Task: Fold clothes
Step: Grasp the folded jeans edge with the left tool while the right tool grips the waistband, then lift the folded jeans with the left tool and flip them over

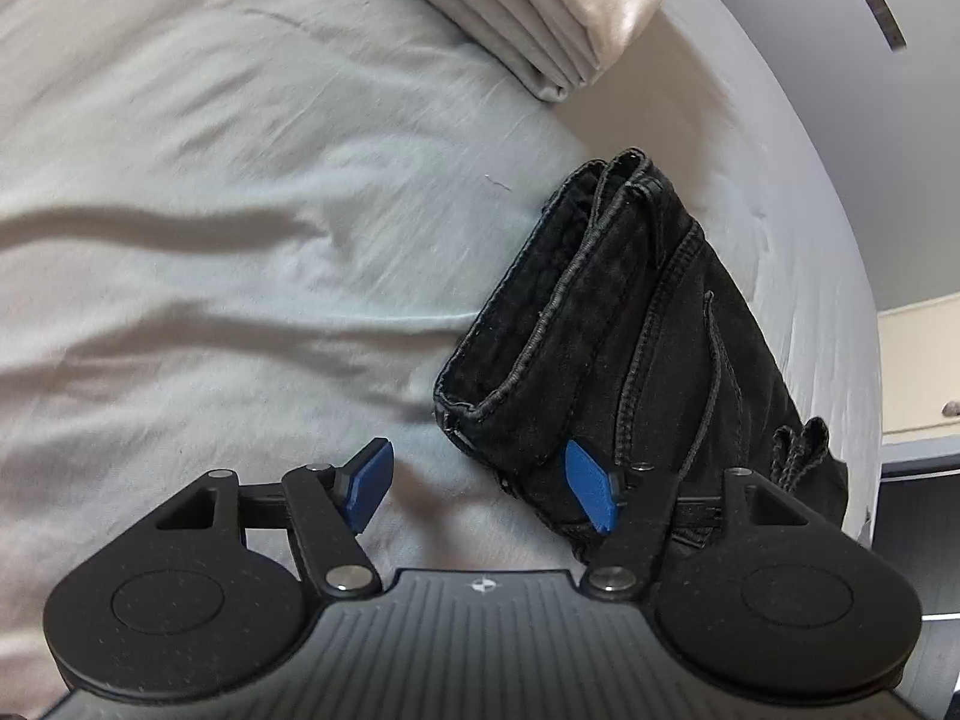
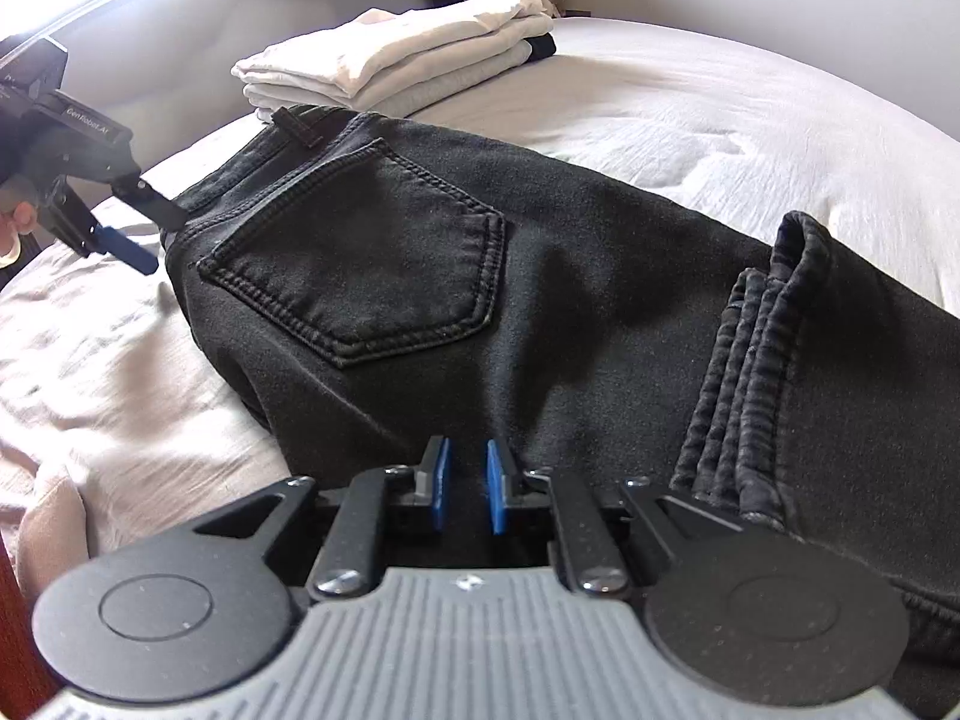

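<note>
Black folded jeans (image 2: pixel 540 276) near the bed's (image 1: pixel 210 210) edge, your left gripper (image 1: pixel 480 492) spread wide at the waistband, your right gripper (image 2: pixel 468 489) slightly parted, grasping nothing.

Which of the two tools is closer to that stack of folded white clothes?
Left. The left tool sits at the waistband end of the black jeans, just before the white stack. The right tool is at the jeans' opposite side.

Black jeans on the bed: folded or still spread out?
Folded. The black jeans lie doubled over on the bed, stacked layered hems showing at one end, back pocket on top.
</note>
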The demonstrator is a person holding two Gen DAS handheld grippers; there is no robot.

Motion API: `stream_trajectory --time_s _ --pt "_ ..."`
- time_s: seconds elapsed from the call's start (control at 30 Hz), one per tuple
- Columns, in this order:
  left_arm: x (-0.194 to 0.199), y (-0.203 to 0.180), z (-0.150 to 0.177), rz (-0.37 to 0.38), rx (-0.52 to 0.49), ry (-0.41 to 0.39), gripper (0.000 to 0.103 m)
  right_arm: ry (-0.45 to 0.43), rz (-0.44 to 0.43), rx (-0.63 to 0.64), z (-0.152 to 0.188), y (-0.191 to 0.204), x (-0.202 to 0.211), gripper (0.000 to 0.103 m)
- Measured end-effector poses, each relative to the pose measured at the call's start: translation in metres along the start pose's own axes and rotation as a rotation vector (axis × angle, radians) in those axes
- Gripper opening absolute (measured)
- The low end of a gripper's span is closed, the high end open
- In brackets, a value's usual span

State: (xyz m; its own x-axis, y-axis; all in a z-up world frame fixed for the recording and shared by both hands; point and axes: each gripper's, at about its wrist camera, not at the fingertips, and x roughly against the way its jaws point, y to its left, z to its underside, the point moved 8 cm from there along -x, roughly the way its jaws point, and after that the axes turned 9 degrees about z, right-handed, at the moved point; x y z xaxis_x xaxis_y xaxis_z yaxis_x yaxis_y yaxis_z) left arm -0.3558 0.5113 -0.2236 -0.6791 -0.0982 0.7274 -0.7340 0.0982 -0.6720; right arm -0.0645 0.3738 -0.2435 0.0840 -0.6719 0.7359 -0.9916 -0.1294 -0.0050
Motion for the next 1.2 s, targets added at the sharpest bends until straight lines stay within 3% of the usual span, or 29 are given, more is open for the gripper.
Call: stream_trajectory --time_s 0.33,0.4,0.43,0.5,0.57,0.73,1.1,1.2 --pt "-0.012 0.010 -0.005 0.101 0.089 -0.117 0.081 -0.008 -0.017 -0.016 0.000 0.001 0.001 0.016" --pt "-0.014 0.009 -0.005 0.117 0.096 -0.135 0.072 -0.010 -0.020 -0.017 0.000 0.001 0.002 0.016" --pt "-0.015 0.009 -0.006 0.123 0.100 -0.145 0.061 -0.011 -0.021 -0.017 0.000 0.000 0.002 0.017" --pt "-0.018 0.009 -0.005 0.122 0.116 -0.164 0.056 -0.012 -0.023 -0.019 0.000 0.000 0.003 0.017" --pt "-0.017 0.005 -0.005 0.105 0.094 -0.184 0.040 -0.013 -0.025 -0.020 0.000 0.000 0.004 0.017" --pt "0.000 -0.020 -0.010 0.100 0.019 -0.225 0.019 -0.034 -0.041 -0.047 -0.007 -0.004 0.017 0.017" --pt "0.049 -0.139 -0.014 0.150 -0.255 -0.341 0.016 -0.095 0.207 -0.050 -0.026 -0.100 0.073 0.018" --pt "0.057 -0.181 -0.009 0.164 -0.356 -0.357 0.016 -0.075 0.182 -0.081 -0.023 -0.113 0.070 0.015"
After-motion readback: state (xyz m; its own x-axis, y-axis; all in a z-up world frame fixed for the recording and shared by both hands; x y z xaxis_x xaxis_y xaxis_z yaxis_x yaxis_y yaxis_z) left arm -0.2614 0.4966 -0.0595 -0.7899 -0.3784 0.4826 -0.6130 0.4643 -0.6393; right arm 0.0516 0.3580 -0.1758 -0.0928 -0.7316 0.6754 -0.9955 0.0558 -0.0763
